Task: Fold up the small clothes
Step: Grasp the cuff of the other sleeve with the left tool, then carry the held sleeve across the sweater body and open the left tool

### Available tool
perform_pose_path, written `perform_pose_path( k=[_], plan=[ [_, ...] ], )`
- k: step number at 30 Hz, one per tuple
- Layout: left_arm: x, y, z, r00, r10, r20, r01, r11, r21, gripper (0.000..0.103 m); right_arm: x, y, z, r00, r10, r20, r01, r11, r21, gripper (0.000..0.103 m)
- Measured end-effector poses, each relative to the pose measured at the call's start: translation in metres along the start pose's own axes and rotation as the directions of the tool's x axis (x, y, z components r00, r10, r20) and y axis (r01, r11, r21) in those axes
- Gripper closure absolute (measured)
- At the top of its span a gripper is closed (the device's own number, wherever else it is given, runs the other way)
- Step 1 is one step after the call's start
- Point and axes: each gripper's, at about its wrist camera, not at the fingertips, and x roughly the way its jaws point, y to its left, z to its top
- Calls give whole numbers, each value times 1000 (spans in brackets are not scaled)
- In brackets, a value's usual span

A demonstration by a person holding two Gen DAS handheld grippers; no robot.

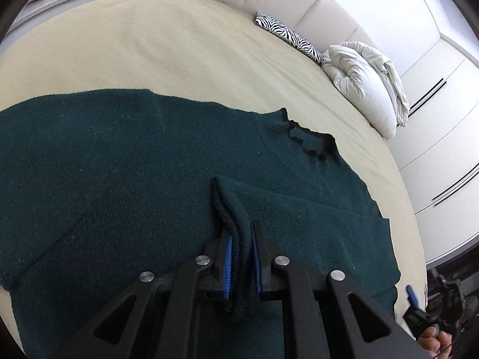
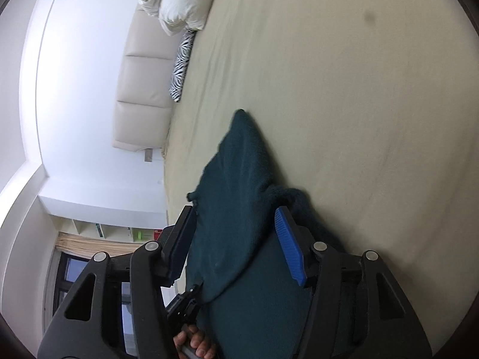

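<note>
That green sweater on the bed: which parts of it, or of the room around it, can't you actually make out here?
- Sweater hem and lower body: left wrist view, cut off by the picture's edge and hidden behind the left tool.
- Sweater's spread-out shape: right wrist view, only a lifted fold shows inside the right tool.
- Shelf contents: right wrist view, too small.
- Zebra cushion: partly behind the white pillow.

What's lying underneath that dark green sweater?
The green sweater lies spread on a beige bedsheet, which shows all around it. Whatever is directly beneath the knit is covered.
</note>
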Motion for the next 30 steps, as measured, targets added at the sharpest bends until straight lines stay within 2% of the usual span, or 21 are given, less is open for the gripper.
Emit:
perform_pose_path(
  k=[4,8,9,11,12,13,15,17,19,20,21,23,26,28,29,30],
  plan=[
    [-1,-7,-2,1000,12,12,-13,1000,18,88,10,32,16,999,-16,-37,11,992,-130,49],
    [5,-7,-6,999,10,38,-12,999,50,86,61,46,31,986,37,-164,-63,985,-159,49],
    [7,-4,-8,999,-2,50,0,999,48,86,78,42,34,980,12,-199,-45,986,-158,49],
    [8,1,-9,998,-29,60,28,999,32,86,97,23,33,969,-83,-233,51,988,-144,48],
    [8,2,-8,997,-37,60,36,999,27,86,100,6,30,965,-89,-247,61,991,-119,49],
    [8,3,-8,997,-44,61,42,999,24,86,95,2,26,971,-57,-234,28,992,-127,54],
    [9,3,-9,996,-52,66,51,998,24,86,83,-3,18,972,-6,-236,-30,988,-150,56],
    [9,3,-10,996,-57,71,55,998,22,86,71,-3,13,969,-24,-245,-16,987,-159,56],
    [10,3,-11,995,-60,75,58,998,20,86,59,11,14,971,-100,-217,53,976,-213,51],
    [10,4,-11,995,-62,77,61,998,18,86,56,19,16,975,-97,-198,49,971,-235,51],
    [10,4,-11,995,-62,78,60,998,18,86,56,32,21,981,-57,-186,9,968,-249,51],
    [10,4,-12,995,-61,79,59,998,19,86,62,48,30,984,-12,-178,-34,967,-253,47],
    [10,6,-13,994,-66,83,65,998,17,86,96,57,47,983,26,-184,-71,969,-238,41],
    [10,7,-13,994,-71,87,70,997,16,86,127,36,55,979,-65,-193,27,981,-194,40],
    [11,8,-13,993,-74,88,72,997,17,86,143,16,57,971,-119,-207,86,983,-163,43],
    [11,8,-14,993,-75,89,74,997,17,86,145,9,57,977,-96,-190,64,984,-165,52]
  ],
)
